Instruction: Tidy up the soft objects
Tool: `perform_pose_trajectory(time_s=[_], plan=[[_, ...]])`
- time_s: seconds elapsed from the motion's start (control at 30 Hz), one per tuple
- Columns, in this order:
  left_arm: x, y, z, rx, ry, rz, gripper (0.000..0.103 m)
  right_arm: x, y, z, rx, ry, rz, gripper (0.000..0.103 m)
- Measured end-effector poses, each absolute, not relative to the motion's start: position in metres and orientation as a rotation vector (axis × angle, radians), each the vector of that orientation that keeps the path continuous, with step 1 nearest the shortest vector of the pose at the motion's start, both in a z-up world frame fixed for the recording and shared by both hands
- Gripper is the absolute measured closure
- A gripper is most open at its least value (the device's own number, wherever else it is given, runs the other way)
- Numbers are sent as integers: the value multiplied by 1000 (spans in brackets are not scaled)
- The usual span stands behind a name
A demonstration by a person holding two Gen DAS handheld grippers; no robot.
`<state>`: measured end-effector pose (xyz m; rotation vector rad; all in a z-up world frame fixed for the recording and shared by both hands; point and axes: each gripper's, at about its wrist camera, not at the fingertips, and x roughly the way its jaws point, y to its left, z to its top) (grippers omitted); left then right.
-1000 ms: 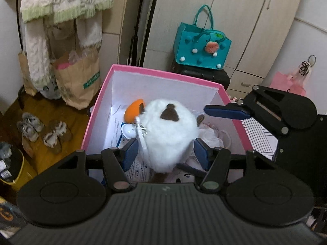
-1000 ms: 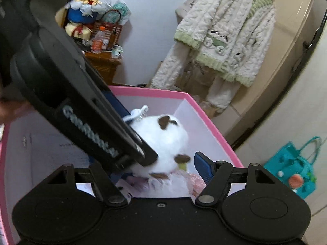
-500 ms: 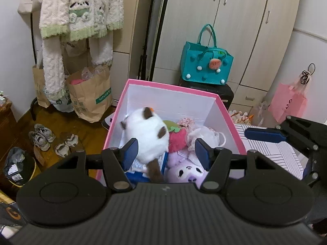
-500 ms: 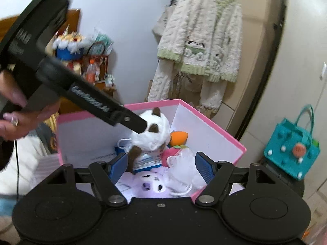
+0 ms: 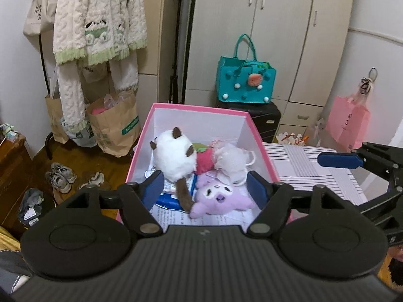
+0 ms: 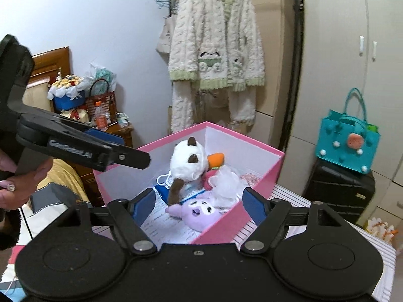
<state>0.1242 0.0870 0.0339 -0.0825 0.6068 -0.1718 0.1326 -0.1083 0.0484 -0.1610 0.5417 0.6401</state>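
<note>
both grippers hang empty above the box with jaws spread wide: the left gripper (image 5: pixel 204 188) sits over the near end, the right gripper (image 6: pixel 195 205) over the near corner on its own side. straight ahead of and below the left one, the round white plush toy with brown ears and a dangling brown tail (image 5: pixel 176 161) lies inside the open pink cardboard box with white inner walls (image 5: pixel 199 108), toward the left wall, its long axis running from the ears at the far end down to the tail pointing back at the left gripper. the left gripper looks the nearer of the two, so any further tidying of that toy would likely fall to it. touching the tail's end sits a lilac plush animal with a pale face (image 5: pixel 219 198), and just beside the white toy lie a red plush strawberry (image 5: pixel 204 162) and a frilly cream fabric bundle (image 5: pixel 231 161); printed papers (image 5: pixel 173 216) line the box floor. beyond, the box rests on a striped cloth surface (image 5: pixel 314 171). nothing soft shows outside the box, so the sorting seems largely done.
</note>
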Motion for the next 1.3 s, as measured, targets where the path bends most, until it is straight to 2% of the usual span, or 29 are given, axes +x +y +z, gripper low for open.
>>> perform_pose_trajectory(time_s=[0.07,0.17,0.23,0.33,0.43,0.73,1.03,1.3], plan=[[115,81,42,-56,603,-189,29,124,-114,56,-153,550,612,21],[103,72,50,-20,603,-199,20,105,-126,69,-146,545,584,14],[93,66,55,5,597,-212,14,93,-134,77,-136,546,574,6],[79,58,59,37,586,-234,5,78,-141,84,-147,572,557,2],[68,52,58,42,591,-244,0,66,-147,85,-150,611,462,0],[51,23,56,124,696,-142,0,26,-175,80,-113,575,310,0],[19,6,50,97,622,-116,0,3,-199,75,-19,552,235,0],[13,-3,39,78,633,-114,0,-10,-196,64,-62,538,156,0]])
